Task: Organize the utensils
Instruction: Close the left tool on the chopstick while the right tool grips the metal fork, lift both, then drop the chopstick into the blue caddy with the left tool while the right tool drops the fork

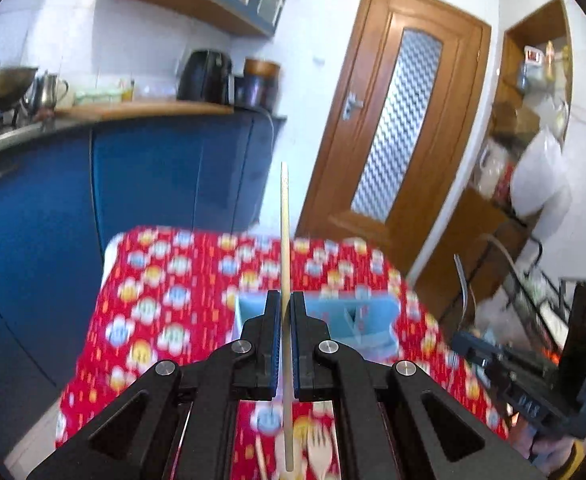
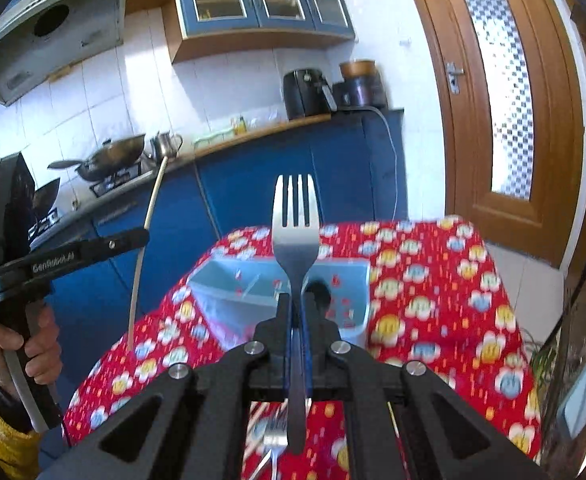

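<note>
While the left gripper [image 1: 286, 312] is clamped on a pale chopstick [image 1: 284, 232] that stands upright above the table [image 1: 165, 280], the right gripper [image 2: 296, 308] grips a steel fork [image 2: 295, 236], tines up. Both hang over the blue organizer [image 2: 349, 280] (compartments blurred). More utensils lie below: a wooden fork [image 1: 320, 452] and another metal fork [image 2: 275, 436].

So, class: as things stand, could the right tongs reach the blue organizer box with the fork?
Probably yes: the right tongs, shut on the fork, sit just before the blue organizer box, with nothing between.
</note>
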### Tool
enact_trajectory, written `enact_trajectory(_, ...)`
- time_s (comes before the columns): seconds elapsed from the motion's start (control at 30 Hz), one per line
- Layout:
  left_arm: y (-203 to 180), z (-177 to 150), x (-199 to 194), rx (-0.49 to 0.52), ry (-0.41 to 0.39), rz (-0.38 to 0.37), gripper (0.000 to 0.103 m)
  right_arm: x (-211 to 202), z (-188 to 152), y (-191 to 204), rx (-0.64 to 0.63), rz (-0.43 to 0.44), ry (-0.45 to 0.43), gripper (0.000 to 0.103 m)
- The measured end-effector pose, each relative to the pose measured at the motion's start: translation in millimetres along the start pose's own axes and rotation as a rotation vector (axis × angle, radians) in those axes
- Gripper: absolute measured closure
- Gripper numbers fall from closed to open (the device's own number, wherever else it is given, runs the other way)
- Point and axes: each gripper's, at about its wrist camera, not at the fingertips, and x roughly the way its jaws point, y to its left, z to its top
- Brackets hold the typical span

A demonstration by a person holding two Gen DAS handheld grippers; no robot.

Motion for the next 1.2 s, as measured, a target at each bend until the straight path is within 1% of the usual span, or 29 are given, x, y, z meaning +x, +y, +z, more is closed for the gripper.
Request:
enact_trajectory(0.13, -3, 25, 20, 0.001, -0.078, 0.019, 0.099, 15, 16, -3, -0.016, -0.019, -0.055, 0.097)
enact_trajectory(0.33, -3, 39, 51, -0.01, -0.15, 0.044, 0.099, 43, 34, -9, -0.032, -0.039, -0.12, 0.097)
enact_trajectory(0.43, 3, 36, 69, -0.012, -0.173, 0.074, 0.099, 58, 37, -8, -0.06, -0.06, -0.153, 0.097)
enact_trajectory(0.67, 17, 14, 98, -0.017, -0.189, 0.125, 0.099, 87, 31, -12, -0.089, -0.081, -0.197, 0.097)
enact_trajectory(0.9, 22, -5, 103, -0.015, -0.198, 0.132, 0.099, 100, 18, -17, -0.091, -0.087, -0.161, 0.097)
enact_trajectory(1.2, 18, -24, 104, -0.005, -0.152, 0.125, 0.099, 103, 10, -13, -0.094, -0.092, -0.113, 0.097)
